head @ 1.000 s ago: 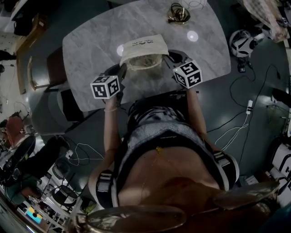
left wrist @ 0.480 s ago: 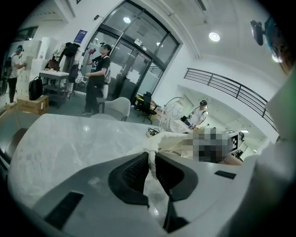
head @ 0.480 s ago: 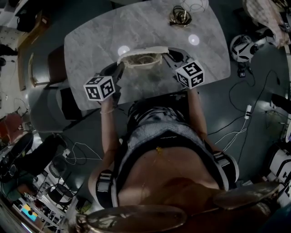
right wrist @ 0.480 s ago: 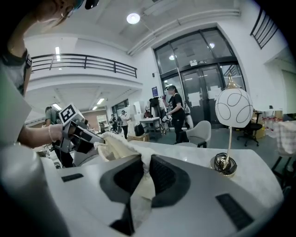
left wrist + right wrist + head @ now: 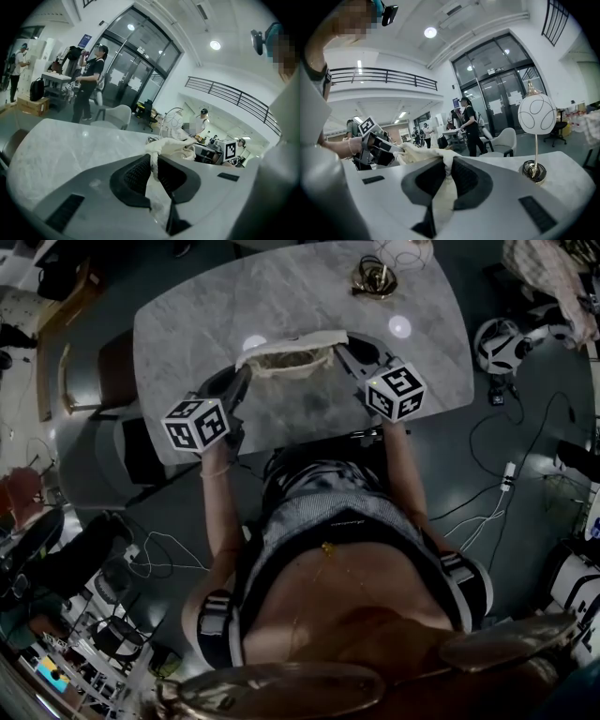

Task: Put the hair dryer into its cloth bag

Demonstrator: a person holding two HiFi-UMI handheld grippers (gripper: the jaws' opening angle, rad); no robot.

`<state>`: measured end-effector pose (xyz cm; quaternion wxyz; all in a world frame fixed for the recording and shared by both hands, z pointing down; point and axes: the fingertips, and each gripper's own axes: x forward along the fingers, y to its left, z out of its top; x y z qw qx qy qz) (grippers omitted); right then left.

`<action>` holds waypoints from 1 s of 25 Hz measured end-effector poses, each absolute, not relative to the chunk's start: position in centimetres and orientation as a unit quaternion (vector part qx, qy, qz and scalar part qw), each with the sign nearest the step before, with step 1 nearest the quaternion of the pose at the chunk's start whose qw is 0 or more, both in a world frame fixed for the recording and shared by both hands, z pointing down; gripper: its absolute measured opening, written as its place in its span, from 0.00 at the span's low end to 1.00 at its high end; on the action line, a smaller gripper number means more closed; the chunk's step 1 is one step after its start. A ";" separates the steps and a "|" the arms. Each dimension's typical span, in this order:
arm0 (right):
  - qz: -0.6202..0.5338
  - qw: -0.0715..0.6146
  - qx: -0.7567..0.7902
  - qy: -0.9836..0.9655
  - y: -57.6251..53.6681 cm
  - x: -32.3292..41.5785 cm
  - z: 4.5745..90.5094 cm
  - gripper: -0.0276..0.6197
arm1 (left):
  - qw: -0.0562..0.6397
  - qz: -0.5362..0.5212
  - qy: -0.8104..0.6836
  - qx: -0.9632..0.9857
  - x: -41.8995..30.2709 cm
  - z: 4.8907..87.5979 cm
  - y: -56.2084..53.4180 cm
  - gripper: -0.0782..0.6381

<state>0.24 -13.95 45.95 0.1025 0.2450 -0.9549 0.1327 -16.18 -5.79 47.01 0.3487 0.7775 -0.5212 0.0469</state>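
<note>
**Asker:** Where is the bag right now?

**Me:** The cloth bag [image 5: 286, 351] is held up between my two claws, over the near half of the table [image 5: 187, 315]. Its mouth is stretched wide and faces back toward me.

**Asker:** And the hair dryer?

**Me:** Something tan shows through the mouth, but I cannot tell whether that is the hair dryer.

**Asker:** How do your claws stand?

**Me:** My left claw [image 5: 244, 373] is clamped on the left rim of the mouth. The cream cloth is pinched between its black ribbed pads and trails down between the jaws. My right claw [image 5: 341, 341] grips the right rim the same way, with a fold bunched over its pads. Both are above the table's near part, with the bag between them.

**Asker:** Any writing you can read?

**Me:** I cannot make out any print on the bag. The plain marks are the black-and-white square patterns on my left cube [image 5: 196, 425] and right cube [image 5: 396, 391], and they are not letters.

**Asker:** What else is around the table?

**Me:** Toward its far end stands a white ball [image 5: 536, 115] on a slim gold stem with a coiled ring for a base. Beyond the far side are a pale chair [image 5: 506, 140], a person [image 5: 469, 124] in dark clothes, and tall glass doors [image 5: 506, 93]. The papers on the doors are too small to read.
</note>
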 end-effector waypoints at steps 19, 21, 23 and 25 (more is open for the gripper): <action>0.131 0.089 0.260 -0.953 -16.5 -0.8 45.6 0.18 | 0.334 0.057 -0.529 0.778 -17.4 46.3 -8.5 0.16; 0.138 0.080 0.268 -0.950 -17.6 -1.0 45.4 0.18 | 0.329 0.053 -0.532 0.779 -17.8 45.7 -9.7 0.16; 0.145 0.073 0.276 -0.947 -18.8 -1.2 45.4 0.18 | 0.323 0.054 -0.533 0.780 -18.1 45.2 -11.1 0.16; 0.142 0.073 0.280 -0.947 -19.9 -1.5 45.4 0.18 | 0.315 0.057 -0.536 0.781 -18.6 45.1 -12.5 0.16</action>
